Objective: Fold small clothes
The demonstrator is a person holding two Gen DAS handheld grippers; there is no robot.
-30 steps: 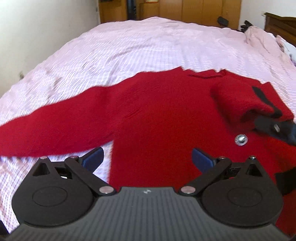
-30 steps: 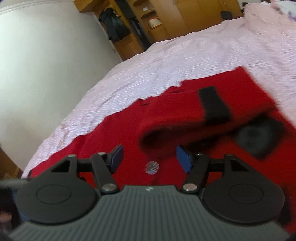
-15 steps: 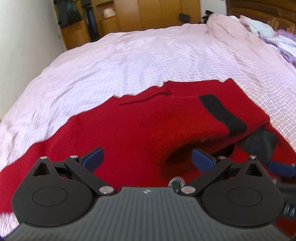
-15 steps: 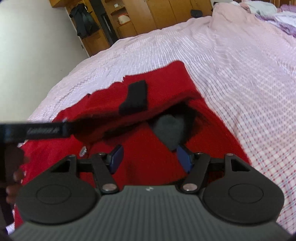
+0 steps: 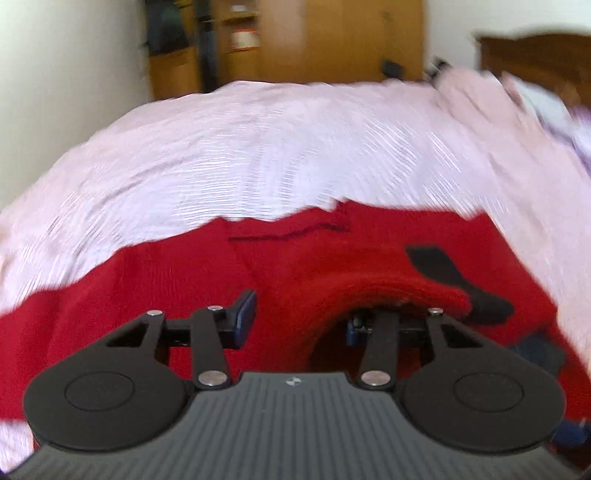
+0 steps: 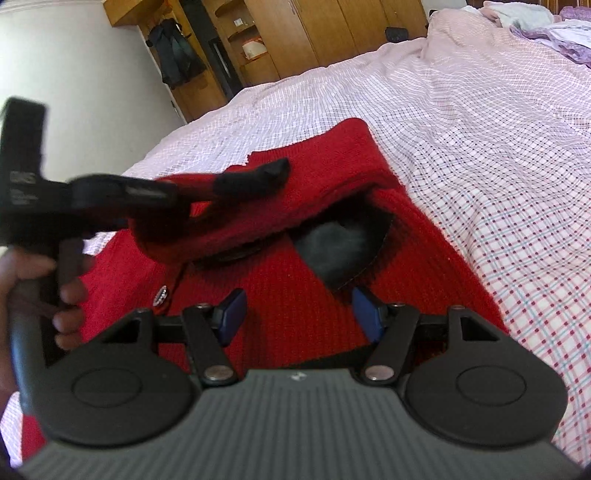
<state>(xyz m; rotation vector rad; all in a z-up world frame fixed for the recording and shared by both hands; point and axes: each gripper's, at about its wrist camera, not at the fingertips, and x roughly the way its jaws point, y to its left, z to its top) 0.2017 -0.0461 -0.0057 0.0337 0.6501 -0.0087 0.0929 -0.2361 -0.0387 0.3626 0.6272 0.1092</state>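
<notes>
Since the earlier frame the left gripper (image 5: 299, 317) has swung right, its jaws just closing around the folded sleeve (image 5: 388, 284); contact unclear. Right gripper (image 6: 299, 314) hangs spread over the red sweater (image 6: 295, 295) on the checked bedsheet (image 6: 480, 147).

Sweater (image 6: 295, 295): red ribbed knit, matt, with fuzzy black patch (image 6: 340, 251) and shiny metal button (image 6: 161, 295). Sheet (image 6: 480, 147): thin checked cloth, creased. Wardrobe (image 6: 332, 33): smooth wood. Right gripper (image 6: 295, 314): matt black plastic, ribbed.

Red knitted sweater (image 6: 306, 295) lies on bed, sleeve folded.
</notes>
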